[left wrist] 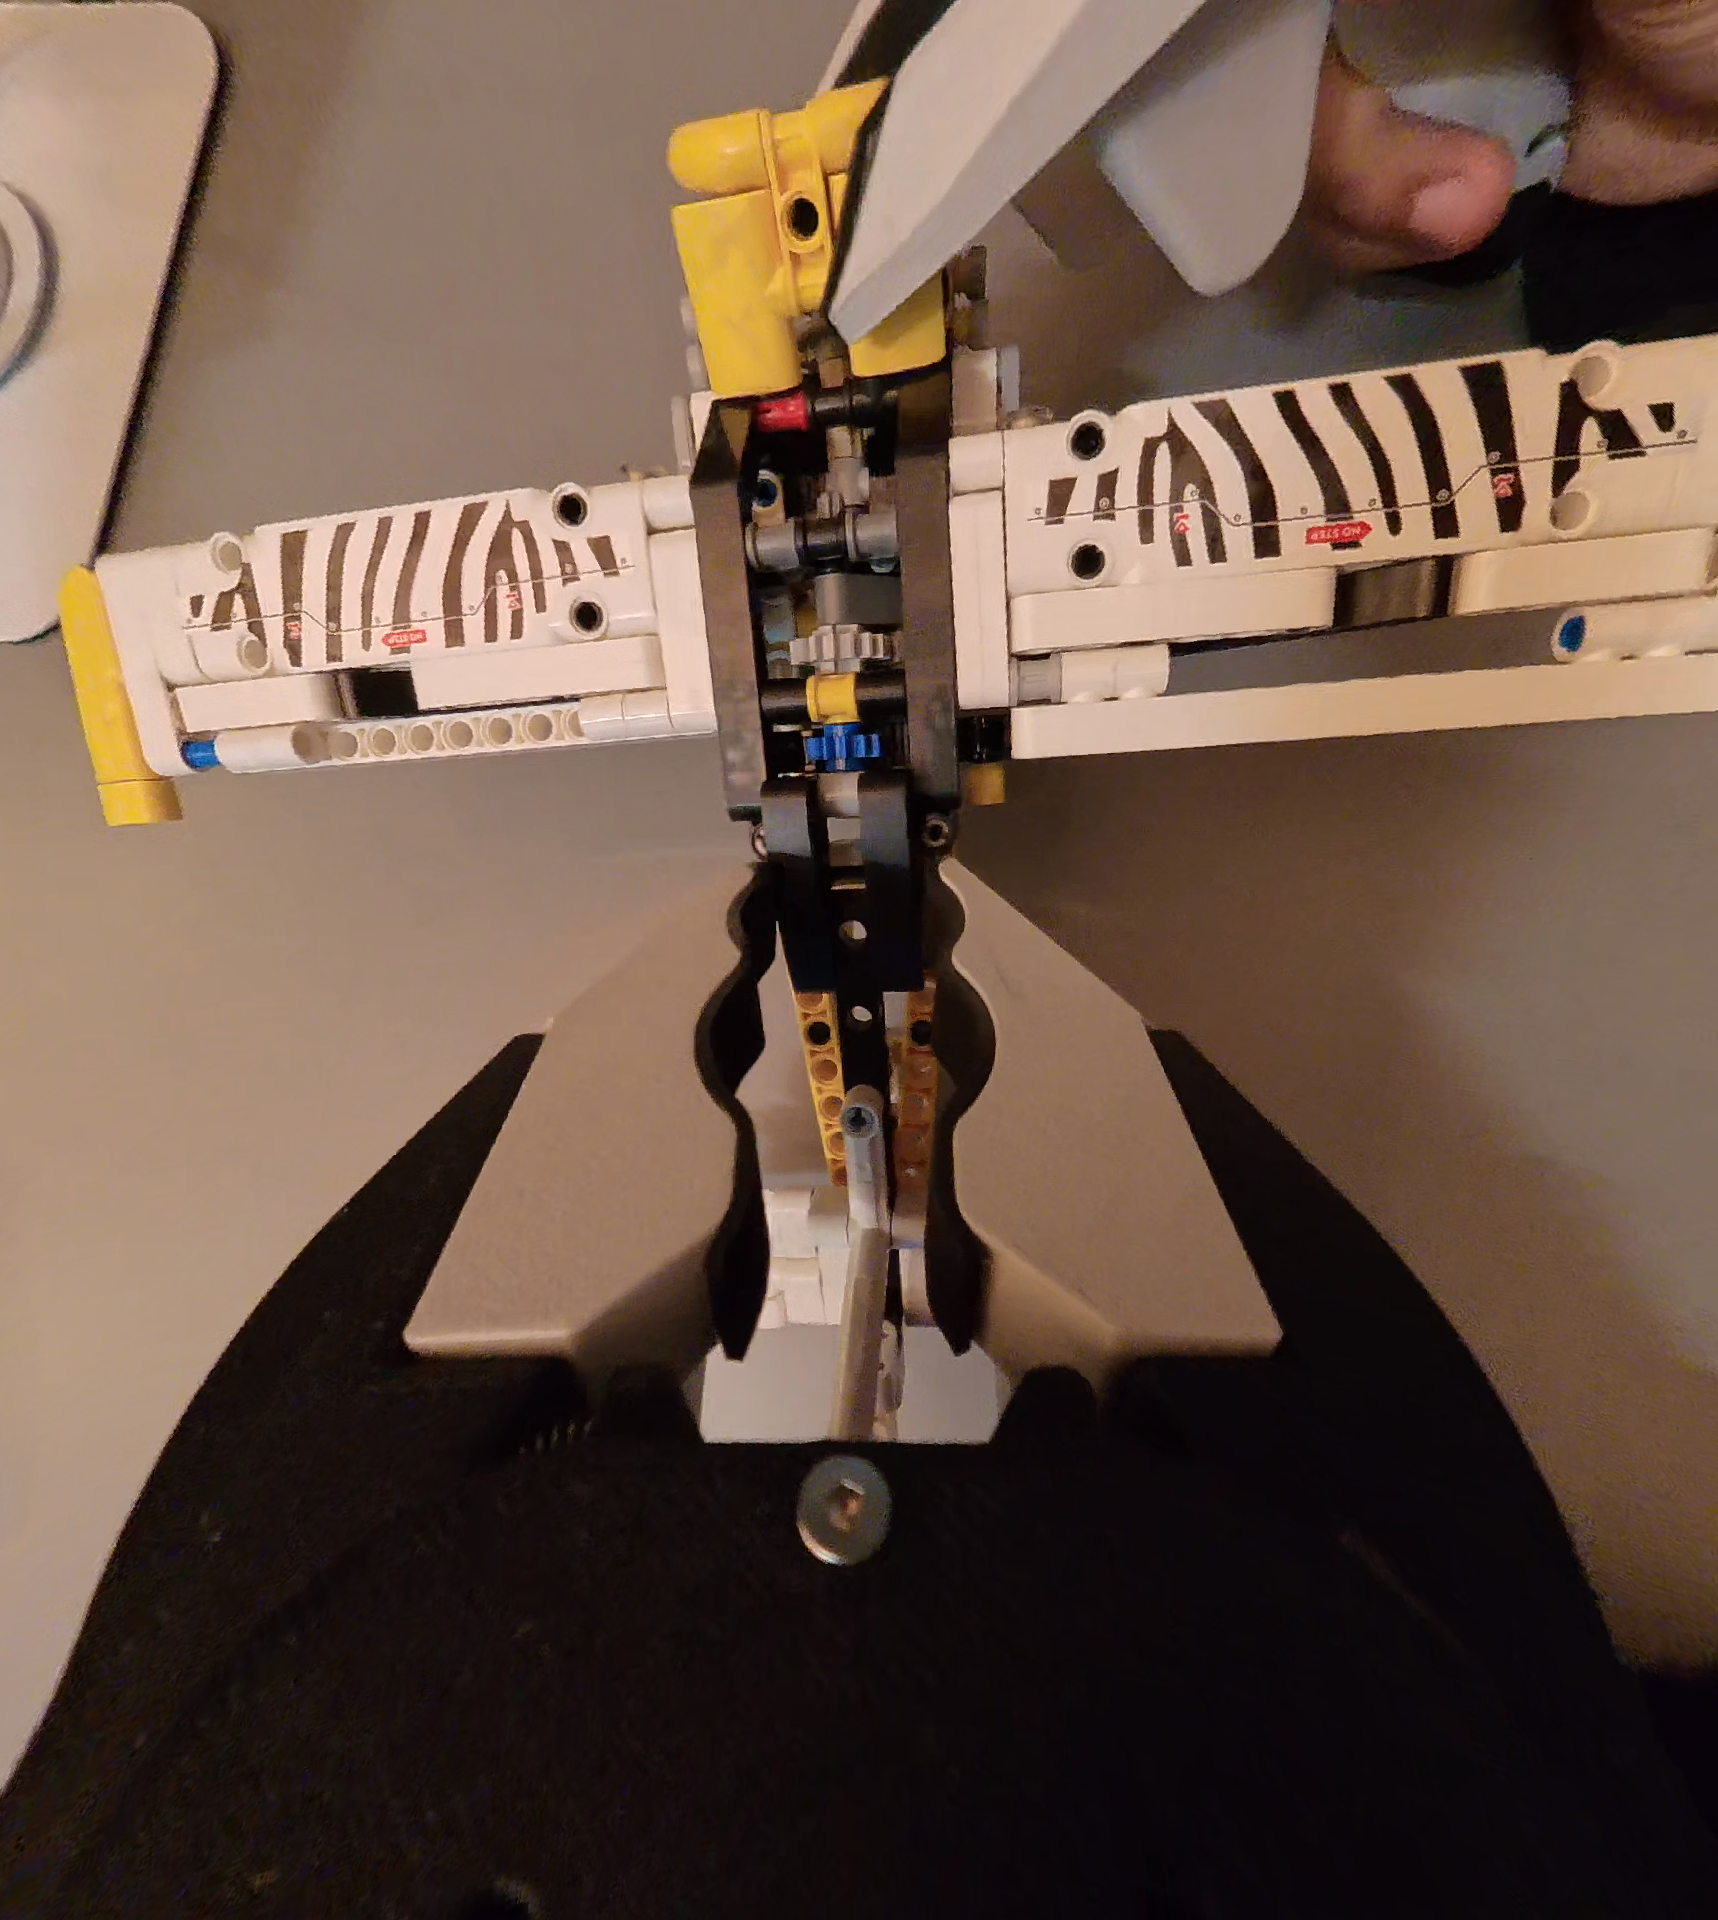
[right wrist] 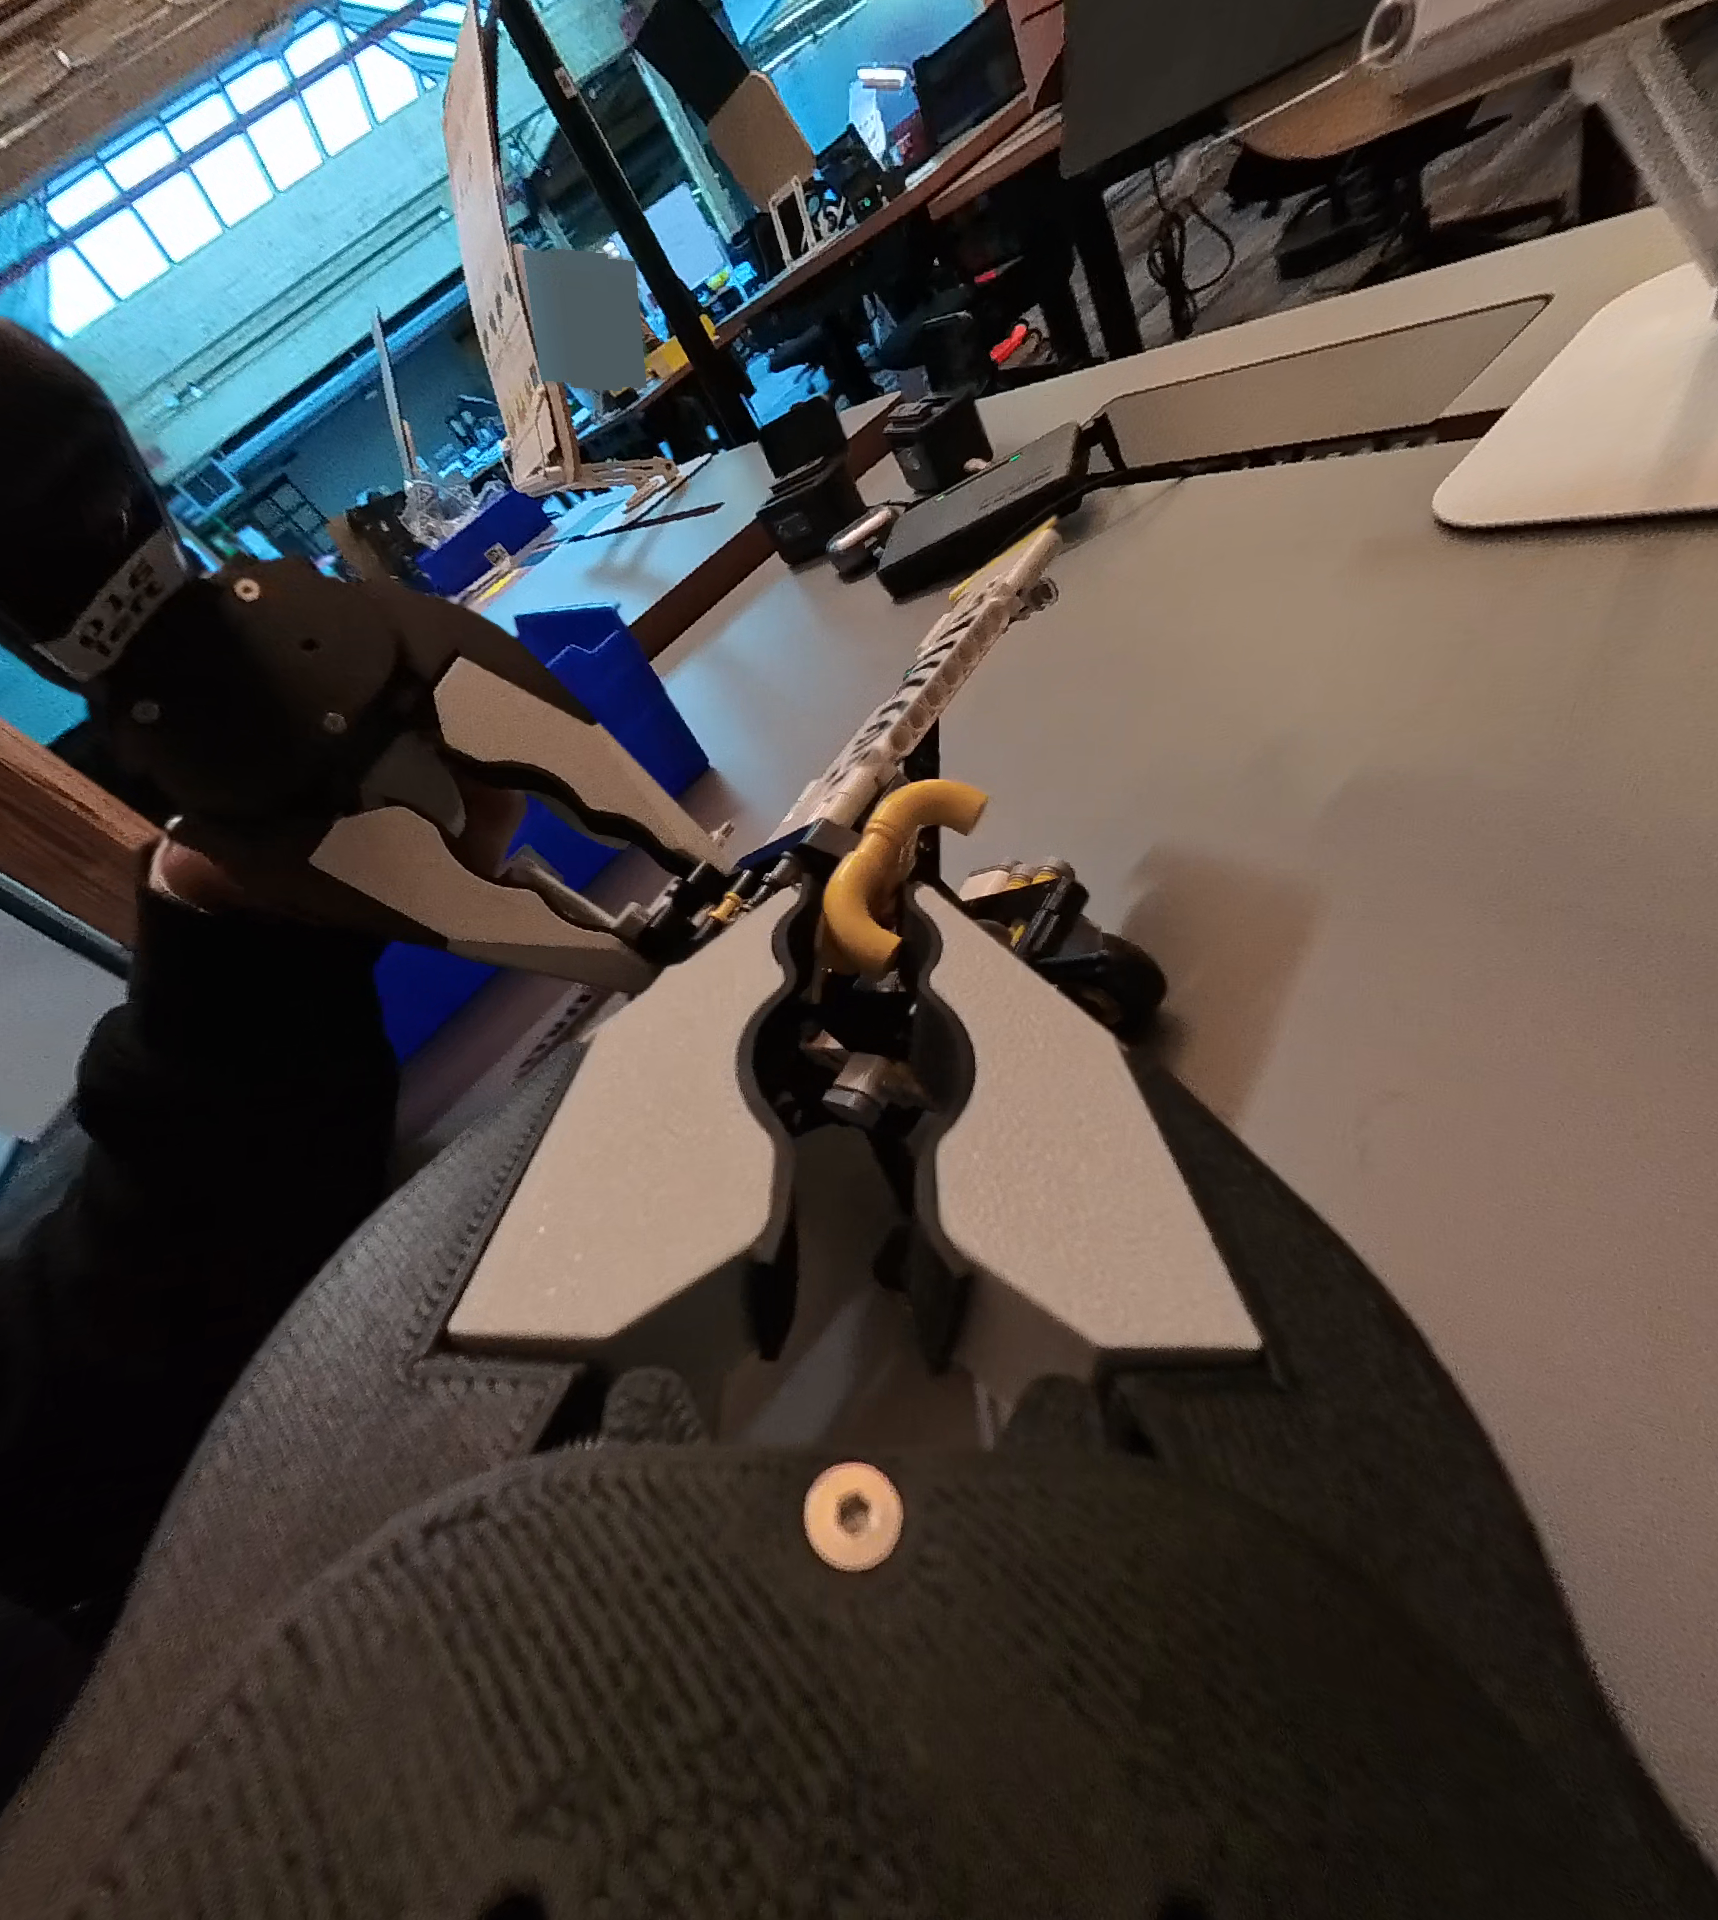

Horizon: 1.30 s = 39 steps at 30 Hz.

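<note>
Left gripper [left wrist: 850,935] clamped on toy brick plane's [left wrist: 1354,540] black tail boom; right gripper [right wrist: 860,935] closed on its yellow nose, above grey desk [right wrist: 1354,935].

A toy plane [left wrist: 834,582] sits between two grippers over a table [left wrist: 315,987]. A monitor stand [left wrist: 55,312] stands behind its left wing.

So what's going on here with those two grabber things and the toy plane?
A person holds a two-finger gripper in each hand, both on a brick-built model plane with zebra-striped white wings, over a grey table. The left gripper is clamped on the black and yellow tail beam. The right gripper grips the yellow nose end, by a curved yellow pipe.
</note>
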Tool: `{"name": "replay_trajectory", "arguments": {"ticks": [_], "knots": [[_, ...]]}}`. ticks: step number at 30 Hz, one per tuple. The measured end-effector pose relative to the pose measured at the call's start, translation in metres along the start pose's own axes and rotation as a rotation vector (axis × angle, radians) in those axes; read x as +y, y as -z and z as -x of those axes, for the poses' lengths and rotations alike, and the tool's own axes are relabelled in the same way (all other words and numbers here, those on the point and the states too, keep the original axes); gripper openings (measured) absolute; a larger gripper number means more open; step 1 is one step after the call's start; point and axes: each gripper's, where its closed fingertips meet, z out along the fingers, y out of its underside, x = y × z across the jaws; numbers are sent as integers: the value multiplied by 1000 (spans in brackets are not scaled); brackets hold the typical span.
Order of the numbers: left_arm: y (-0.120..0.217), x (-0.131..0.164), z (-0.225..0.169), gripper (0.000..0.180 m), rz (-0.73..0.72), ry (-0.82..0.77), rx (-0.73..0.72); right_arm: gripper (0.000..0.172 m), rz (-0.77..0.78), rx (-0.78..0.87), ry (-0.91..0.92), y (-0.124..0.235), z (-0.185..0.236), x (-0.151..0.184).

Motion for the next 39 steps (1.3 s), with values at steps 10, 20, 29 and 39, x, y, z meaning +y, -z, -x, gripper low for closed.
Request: {"name": "replay_trajectory", "arguments": {"ticks": [10, 20, 29, 39], "knots": [[-4, 1, -3, 27, 8, 45, 4, 11, -34, -46, -106, 3, -2, -3], [-4, 2, -4, 28, 29, 53, -6, 11, -67, -73, -176, 5, -5, -6], [-4, 2, -4, 28, 23, 56, 0, 11, -107, -69, -162, 9, -6, -13], [0, 6, 0, 27, 30, 45, -6, 11, -330, -180, -206, 51, -9, -45]]}}
